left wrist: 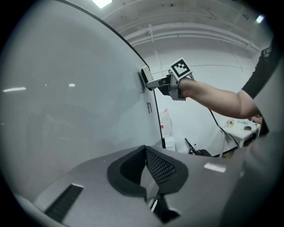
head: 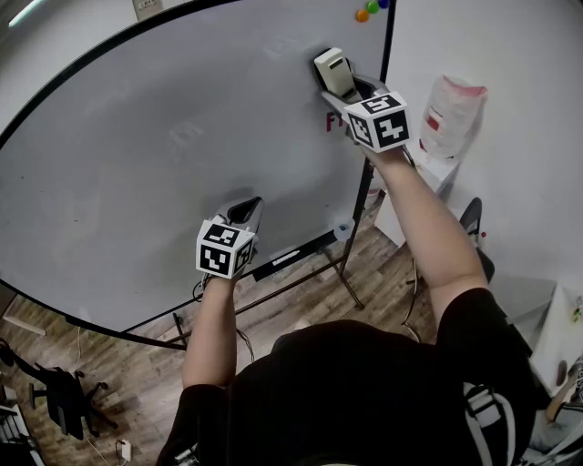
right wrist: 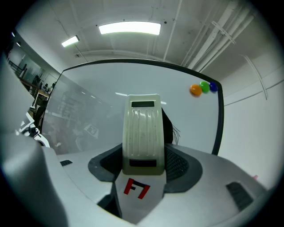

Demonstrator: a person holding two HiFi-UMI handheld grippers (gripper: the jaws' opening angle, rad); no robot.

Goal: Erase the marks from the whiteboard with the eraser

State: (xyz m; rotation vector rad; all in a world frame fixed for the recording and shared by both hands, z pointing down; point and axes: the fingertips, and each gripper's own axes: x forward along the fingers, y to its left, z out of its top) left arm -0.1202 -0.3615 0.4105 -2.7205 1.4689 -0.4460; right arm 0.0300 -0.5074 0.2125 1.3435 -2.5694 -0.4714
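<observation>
1. Your black shirt fills the near edge of the head view, with both forearms reaching away from it toward the whiteboard.
2. Your left gripper hangs low and near, at the board's lower part. Its jaws are closed together with nothing between them (the left gripper view shows only bare pad against pad), so it is idle.
3. Your right gripper is raised to the far right of the board, with its jaws clamped on the cream eraser. From the left gripper view, the eraser seems to sit flat against the board surface.
4. One red-and-dark mark is left, just on the near side of the eraser (below it on the board). It shows in the gap between your right jaws.
5. Coloured magnets sit at the far right corner, well apart from the work.
6. I judge you are at the start of the wiping stroke, with the mark not yet touched.
7. Next, draw the eraser toward you over the mark, keeping it flat and pressed. A tilted eraser would likely skip or smear.
</observation>
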